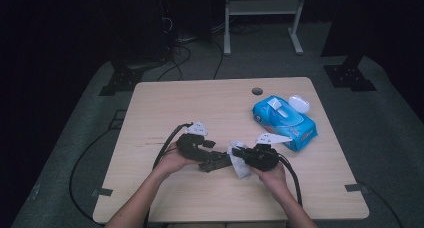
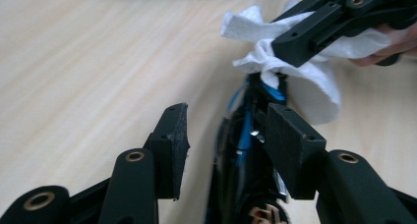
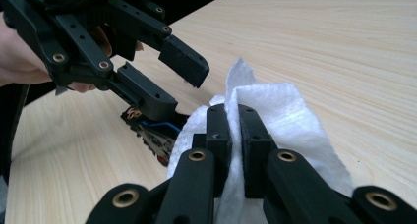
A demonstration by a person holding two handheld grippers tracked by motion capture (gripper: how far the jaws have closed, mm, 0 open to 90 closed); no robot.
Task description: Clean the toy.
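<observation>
Ahead of me, a light wooden table (image 1: 165,103) with a round hole (image 1: 257,91) near its far edge. At my far right lies a blue wipes pack (image 1: 284,122), a white lid (image 1: 299,103) just beside it. Beyond the table, grey floor (image 1: 395,138), black cables (image 1: 180,58) and a white stand (image 1: 262,10).

One white wipe (image 1: 239,160), one blue wipe pack (image 1: 283,123), one dark gadget (image 1: 216,161), two tongs.

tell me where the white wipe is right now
In the high view the white wipe sits near the table's front edge, pinched in the right gripper, just in front of the blue wipes pack and beside the left gripper.
</observation>
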